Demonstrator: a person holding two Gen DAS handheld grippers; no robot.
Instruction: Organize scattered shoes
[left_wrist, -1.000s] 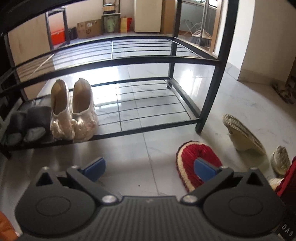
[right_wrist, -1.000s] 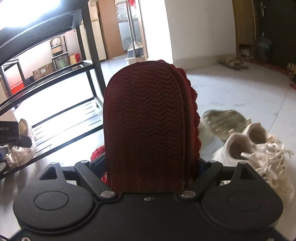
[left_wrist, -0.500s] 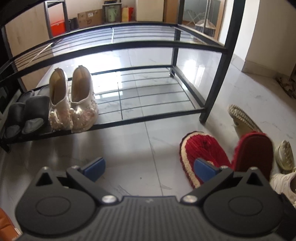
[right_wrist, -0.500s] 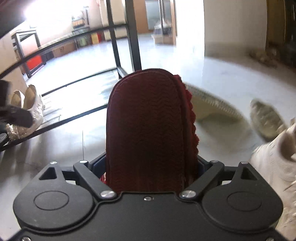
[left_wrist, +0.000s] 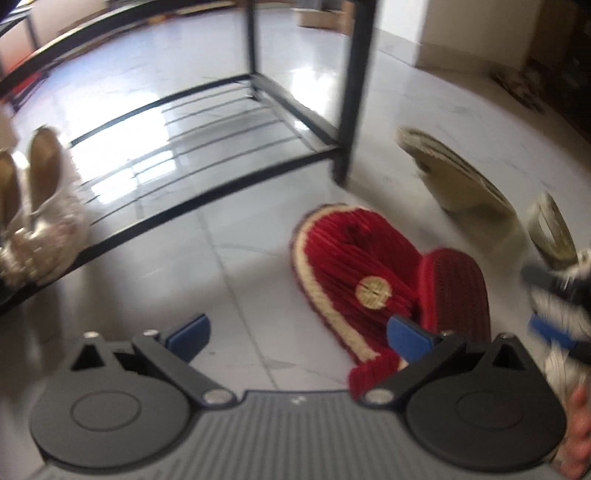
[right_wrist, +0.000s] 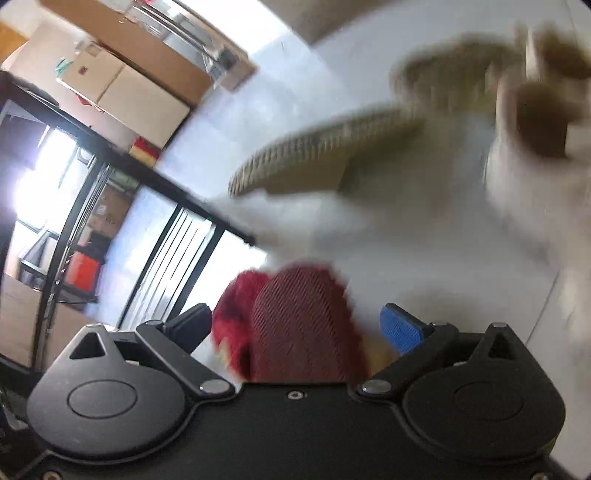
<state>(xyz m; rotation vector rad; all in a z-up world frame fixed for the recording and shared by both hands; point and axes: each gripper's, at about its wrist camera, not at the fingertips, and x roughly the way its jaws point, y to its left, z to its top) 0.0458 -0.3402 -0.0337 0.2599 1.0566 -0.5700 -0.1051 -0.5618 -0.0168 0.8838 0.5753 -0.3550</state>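
Note:
Two red knitted slippers lie side by side on the tiled floor. One slipper (left_wrist: 351, 266) is face up with a cream rim. The other slipper (left_wrist: 458, 291) is sole up against its right side, also seen in the right wrist view (right_wrist: 303, 325). My left gripper (left_wrist: 295, 332) is open, its right fingertip over the slippers' near end. My right gripper (right_wrist: 303, 325) is open, its pads apart on either side of the sole-up slipper and not touching it. The black metal shoe rack (left_wrist: 229, 122) stands behind.
A pair of pale beaded flats (left_wrist: 40, 218) sits on the rack's bottom shelf at left. A beige slipper (left_wrist: 461, 177) lies tilted right of the rack leg, and white sneakers (left_wrist: 550, 225) are beyond it. Cardboard boxes (right_wrist: 122, 85) stand at the back.
My right gripper lowered the sole-up red slipper beside its mate and opened, letting it go. Both cameras swung right and down toward the slippers; the view is blurred by motion.

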